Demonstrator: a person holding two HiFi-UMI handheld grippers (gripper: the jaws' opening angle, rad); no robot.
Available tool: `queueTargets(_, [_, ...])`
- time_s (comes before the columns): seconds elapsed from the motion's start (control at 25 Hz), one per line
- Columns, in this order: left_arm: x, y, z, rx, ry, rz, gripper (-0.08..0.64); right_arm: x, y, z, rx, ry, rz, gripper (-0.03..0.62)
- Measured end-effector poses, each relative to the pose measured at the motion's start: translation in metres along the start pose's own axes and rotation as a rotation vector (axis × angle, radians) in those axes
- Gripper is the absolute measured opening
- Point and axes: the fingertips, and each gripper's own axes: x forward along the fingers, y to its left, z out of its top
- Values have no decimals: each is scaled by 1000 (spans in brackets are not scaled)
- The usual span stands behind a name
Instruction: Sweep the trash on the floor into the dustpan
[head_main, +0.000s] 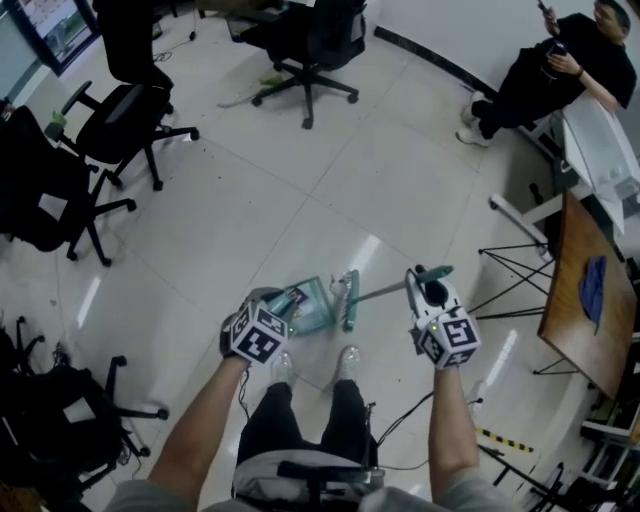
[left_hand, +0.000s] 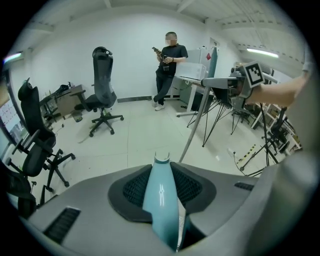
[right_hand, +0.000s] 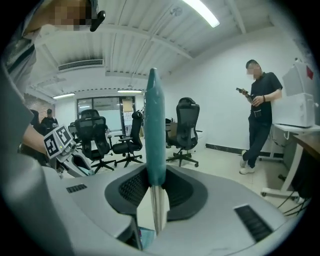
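Observation:
In the head view a teal dustpan (head_main: 312, 310) is close in front of my feet, with a small dark scrap (head_main: 295, 297) at its left edge. My left gripper (head_main: 276, 303) is shut on the dustpan's pale blue handle (left_hand: 161, 200), which runs up between the jaws in the left gripper view. Just right of the pan is the broom head (head_main: 348, 300), whose silver shaft (head_main: 385, 289) slants up to my right gripper (head_main: 426, 287). That gripper is shut on the broom's teal grip (right_hand: 154, 130), held well above the floor. The shaft (left_hand: 192, 135) also crosses the left gripper view.
Black office chairs (head_main: 125, 115) stand to the left and at the back (head_main: 310, 45). A person (head_main: 560, 75) stands at the far right beside a white desk. A wooden table (head_main: 580, 300) with thin black legs is on the right. A cable (head_main: 400, 415) and a striped strip (head_main: 505, 438) lie near my feet.

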Motion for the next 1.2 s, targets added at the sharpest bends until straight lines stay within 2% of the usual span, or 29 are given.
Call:
queueTargets(0.2, [22,-3,13,-90,17,37,109,43,-45,-19,-112,12,79,86])
queueTargets(0.4, [37,4,36,-134,3,110,109,88,-50,-64,-184,109,179,86])
queueTargets(0.52, [45,7,44,-134,7,138,109,96,-26,-87,-166,142,277,89])
queueTargets(0.64, [45,8,41,-124,15,146,109,94,6,-97,-109,156,351,95])
queueTargets(0.84, [39,8,31,-116,6,167,109,92,37,-94,-2,151,385,101])
queueTargets(1.0, [32,12,13,-155,-3,168,110,89,64,-84,70,116,422,100])
queueTargets(1.08, [28,13,5,-168,-9,163,110,86,82,-82,50,127,441,95])
queueTargets(1.2, [24,14,-7,-174,-26,155,109,81,106,-74,-40,129,456,95])
